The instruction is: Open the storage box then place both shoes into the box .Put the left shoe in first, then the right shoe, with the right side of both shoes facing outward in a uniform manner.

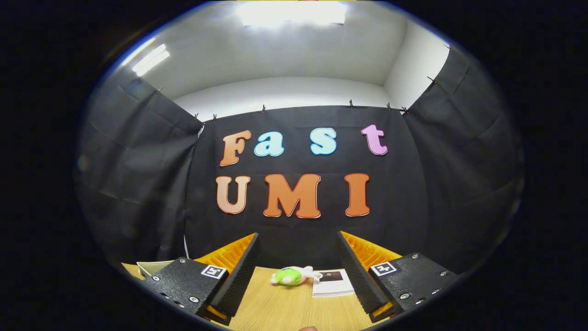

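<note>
At the lower left of the frame, one pale tray-like corner [154, 266] peeks out beside the left finger. The tool [298, 276] stands wide, nothing between its two fingers, above the wooden bench [285, 308]. Beyond them, lower centre, one small green and white shoe [290, 276] lies on its side, long axis left-right; which end is the toe I cannot tell. Just right of it lies one booklet [331, 282].
</note>
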The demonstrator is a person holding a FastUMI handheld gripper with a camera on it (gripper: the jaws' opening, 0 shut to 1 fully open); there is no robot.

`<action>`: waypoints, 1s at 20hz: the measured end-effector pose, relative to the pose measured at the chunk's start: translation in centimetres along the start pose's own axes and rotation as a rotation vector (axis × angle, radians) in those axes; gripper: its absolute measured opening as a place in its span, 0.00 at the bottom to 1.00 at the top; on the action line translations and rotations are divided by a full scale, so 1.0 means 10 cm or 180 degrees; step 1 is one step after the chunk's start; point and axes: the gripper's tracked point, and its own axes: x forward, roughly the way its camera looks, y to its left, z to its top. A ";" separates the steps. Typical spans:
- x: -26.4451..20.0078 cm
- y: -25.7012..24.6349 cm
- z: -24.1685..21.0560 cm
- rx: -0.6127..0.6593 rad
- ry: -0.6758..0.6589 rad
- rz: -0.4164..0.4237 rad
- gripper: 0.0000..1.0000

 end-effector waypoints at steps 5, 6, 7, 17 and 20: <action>0.01 0.03 0.02 0.0061 -0.0018 0.0039 0.98; 0.01 0.01 0.00 0.0034 0.0013 0.0019 0.98; 0.02 -0.01 -0.02 0.0003 0.0038 -0.0006 0.98; 0.11 -0.01 -0.10 0.0005 0.0176 -0.0100 0.98; 0.14 -0.04 -0.08 0.0007 0.0166 -0.0136 0.98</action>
